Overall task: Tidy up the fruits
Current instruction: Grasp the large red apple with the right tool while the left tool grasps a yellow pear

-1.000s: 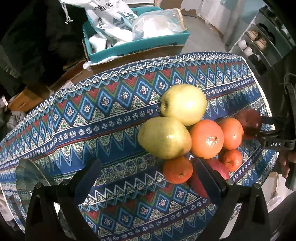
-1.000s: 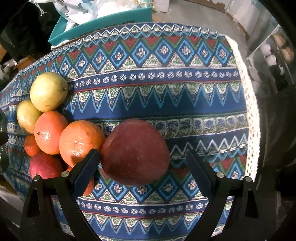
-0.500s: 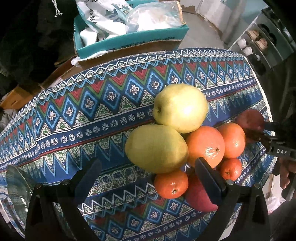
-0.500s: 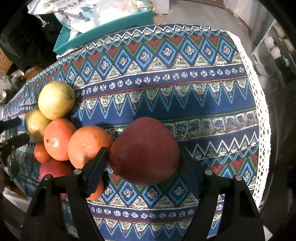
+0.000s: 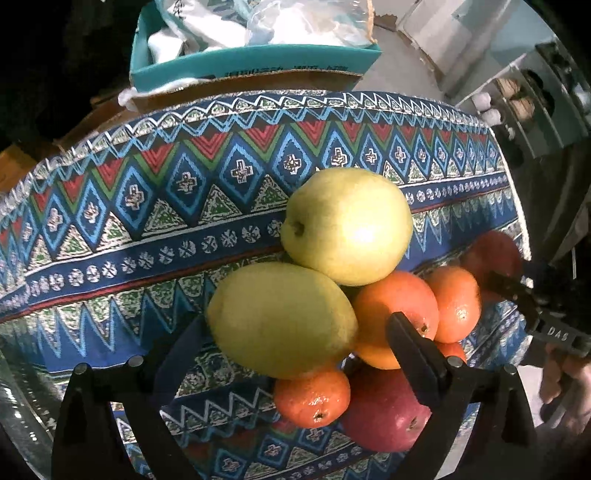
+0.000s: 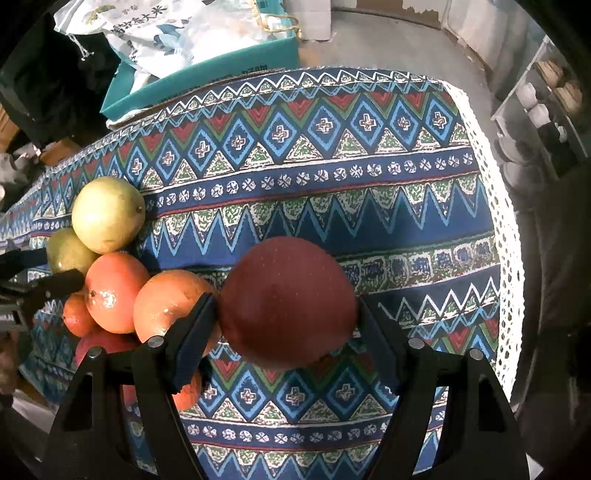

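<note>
R gripper (image 6: pixel 286 314) clamped on dark red apple (image 6: pixel 286 301); both pads press its sides, pointing steeply down over the tablecloth (image 6: pixel 332 177). Apple sits in the near-right part of the cloth, not far from the lace-trimmed right edge, touching an orange (image 6: pixel 166 299) on its left.

L gripper (image 5: pixel 288 347) jaws wide but closing, straddling the front yellow-green pear (image 5: pixel 280 317). Pear is between the fingers; right finger (image 5: pixel 413 350) is in front of the big orange (image 5: pixel 397 306), left finger low beside the pear, pads not seen pressing yet, so no grip.

Fruit pile bunched tight in L view, toward the cloth's right side: 2nd pear (image 5: pixel 347 225) behind and touching the front one, big orange + another orange (image 5: pixel 456 299) to its right, small mandarin (image 5: pixel 312 397) under the front pear, red apple (image 5: pixel 384 410) beside the mandarin by the near edge, one more small orange mostly hidden behind the finger.

R gripper also visible in L view at the far right of the pile, with a hand (image 5: pixel 565 387) below it.

Beyond the far edge: teal box (image 5: pixel 255 66) w/ plastic bags (image 5: pixel 295 22). Shelf unit (image 6: pixel 543 99) off to the right w/ small white items, too blurry to ID.
</note>
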